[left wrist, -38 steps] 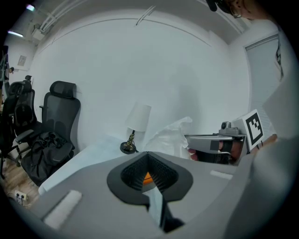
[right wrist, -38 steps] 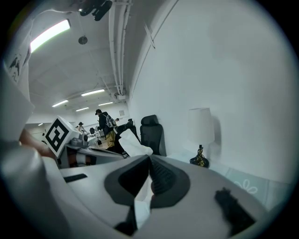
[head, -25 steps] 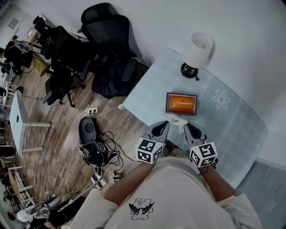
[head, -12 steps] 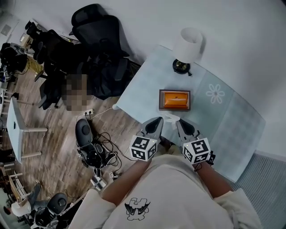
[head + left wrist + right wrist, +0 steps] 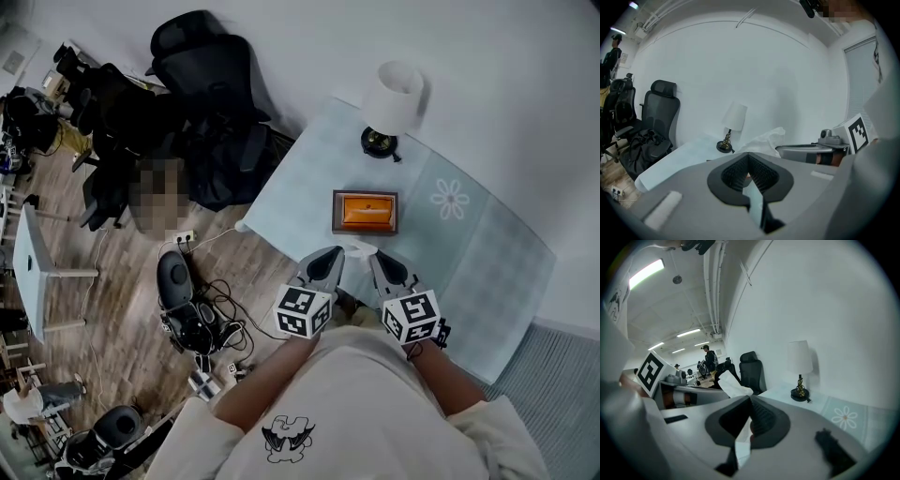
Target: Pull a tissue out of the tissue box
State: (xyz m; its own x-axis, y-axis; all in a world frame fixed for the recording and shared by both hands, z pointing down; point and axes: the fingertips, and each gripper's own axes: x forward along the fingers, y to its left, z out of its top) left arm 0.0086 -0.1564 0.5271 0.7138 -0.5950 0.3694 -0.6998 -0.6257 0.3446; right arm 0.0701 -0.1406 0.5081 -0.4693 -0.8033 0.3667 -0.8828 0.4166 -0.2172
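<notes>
The tissue box (image 5: 366, 212), brown with an orange top, lies on the pale blue table (image 5: 487, 253) just beyond both grippers. A white tissue (image 5: 360, 247) hangs free of the box between the two gripper tips. My right gripper (image 5: 379, 262) is shut on it: in the right gripper view a strip of tissue (image 5: 742, 439) runs down between the pads, and its crumpled end (image 5: 733, 384) stands up left of the tips (image 5: 750, 401). My left gripper (image 5: 334, 261) has its pads together (image 5: 748, 157). The tissue (image 5: 765, 139) shows just right of its tip. Whether they touch is unclear.
A white-shaded lamp (image 5: 392, 94) stands at the table's far corner. A flower print (image 5: 450, 199) marks the cloth right of the box. Black office chairs (image 5: 206, 56) and a tangle of cables and gear (image 5: 192, 309) occupy the wooden floor to the left.
Only the head view shifted a little. Both grippers and the tissue keep the same place in front of the box.
</notes>
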